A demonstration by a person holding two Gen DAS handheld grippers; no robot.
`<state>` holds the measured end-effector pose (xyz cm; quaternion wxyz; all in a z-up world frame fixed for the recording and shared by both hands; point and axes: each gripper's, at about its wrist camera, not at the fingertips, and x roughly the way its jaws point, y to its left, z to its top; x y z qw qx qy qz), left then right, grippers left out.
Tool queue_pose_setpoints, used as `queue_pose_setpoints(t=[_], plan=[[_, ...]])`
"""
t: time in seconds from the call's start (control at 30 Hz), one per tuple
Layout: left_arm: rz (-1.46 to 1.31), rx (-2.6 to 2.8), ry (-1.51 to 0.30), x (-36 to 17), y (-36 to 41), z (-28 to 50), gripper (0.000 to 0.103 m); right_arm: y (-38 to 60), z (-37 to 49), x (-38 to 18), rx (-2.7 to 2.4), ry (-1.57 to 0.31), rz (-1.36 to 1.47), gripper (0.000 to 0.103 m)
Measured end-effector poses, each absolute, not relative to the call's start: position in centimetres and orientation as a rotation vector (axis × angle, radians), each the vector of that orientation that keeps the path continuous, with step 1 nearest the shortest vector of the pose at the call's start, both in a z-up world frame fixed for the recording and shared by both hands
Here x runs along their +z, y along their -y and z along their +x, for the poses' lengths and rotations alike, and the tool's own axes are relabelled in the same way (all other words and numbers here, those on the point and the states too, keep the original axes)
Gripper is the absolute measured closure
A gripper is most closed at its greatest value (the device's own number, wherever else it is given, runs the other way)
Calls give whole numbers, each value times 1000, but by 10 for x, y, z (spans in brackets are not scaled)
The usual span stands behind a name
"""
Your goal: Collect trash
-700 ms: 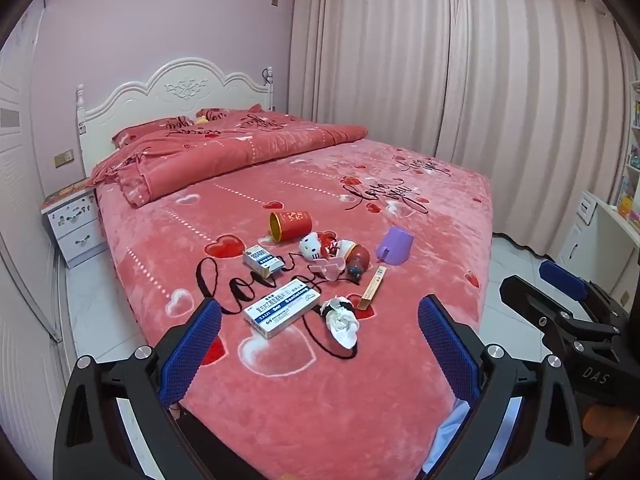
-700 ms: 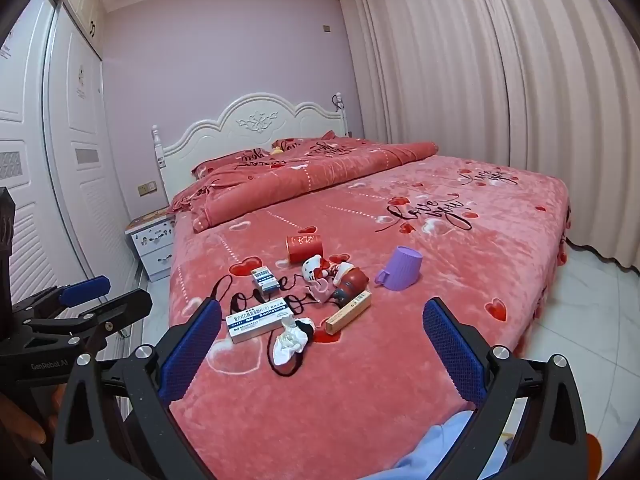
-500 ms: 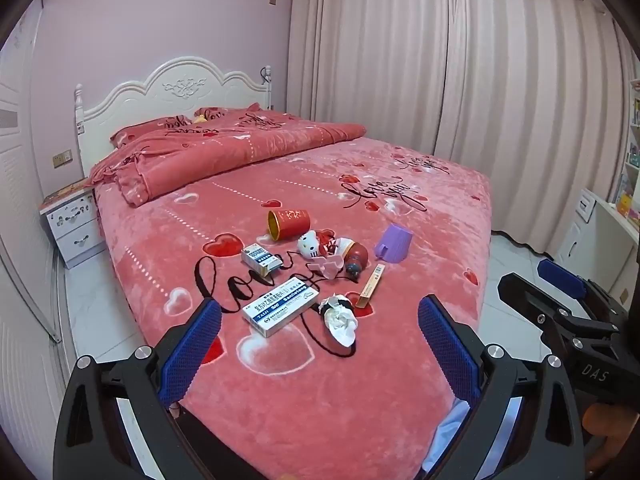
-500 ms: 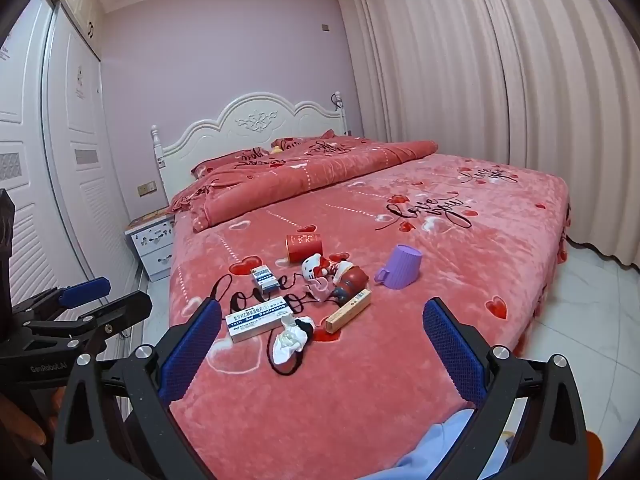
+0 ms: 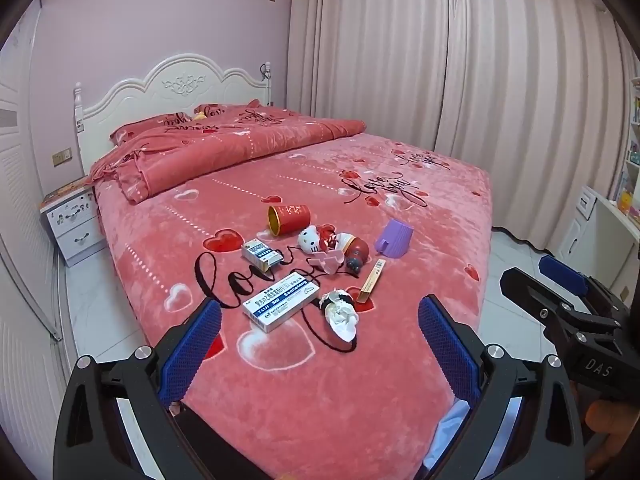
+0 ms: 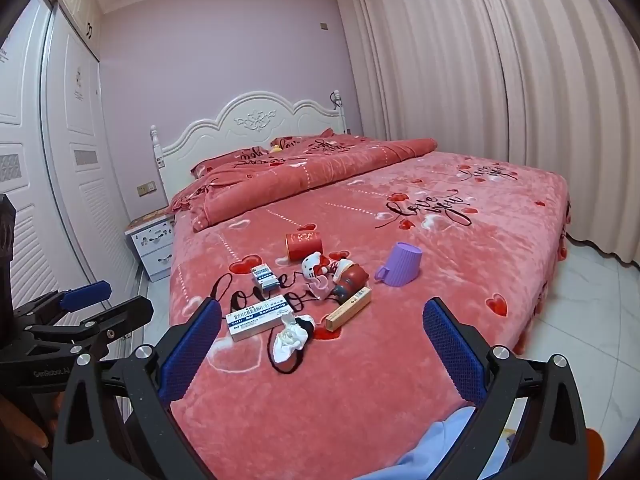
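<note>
A cluster of items lies on the pink bed (image 5: 360, 400) near its foot. A long white-and-blue medicine box (image 5: 281, 303) (image 6: 260, 317), a small box (image 5: 261, 255) (image 6: 264, 277), a crumpled white tissue (image 5: 342, 315) (image 6: 290, 338), a narrow tan box (image 5: 371, 281) (image 6: 348, 309), a red can (image 5: 289, 219) (image 6: 304, 245) on its side, a cat plush (image 5: 312, 240) (image 6: 314, 265) and a purple cup (image 5: 394, 238) (image 6: 400, 265). My left gripper (image 5: 319, 344) is open and empty, short of the boxes. My right gripper (image 6: 322, 346) is open and empty, near the tissue.
A folded quilt (image 5: 224, 152) and white headboard (image 5: 176, 84) are at the far end. A nightstand (image 5: 74, 220) stands left of the bed. Curtains (image 5: 460, 60) line the far side. White tiled floor (image 6: 592, 320) surrounds the bed. Light blue cloth (image 6: 440, 440) shows below the grippers.
Both views have shifted very slightly; the items sit a touch lower left in the left wrist view. Both grippers stay open and empty.
</note>
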<state>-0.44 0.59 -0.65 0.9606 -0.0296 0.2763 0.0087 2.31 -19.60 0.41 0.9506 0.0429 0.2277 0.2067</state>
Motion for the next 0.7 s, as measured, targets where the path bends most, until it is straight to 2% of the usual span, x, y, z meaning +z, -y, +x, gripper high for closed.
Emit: queue_pose_setpoints(t=[0.7], plan=[[-51, 22, -570, -14, -2, -3, 6, 192, 22, -3, 423, -471, 93, 4]])
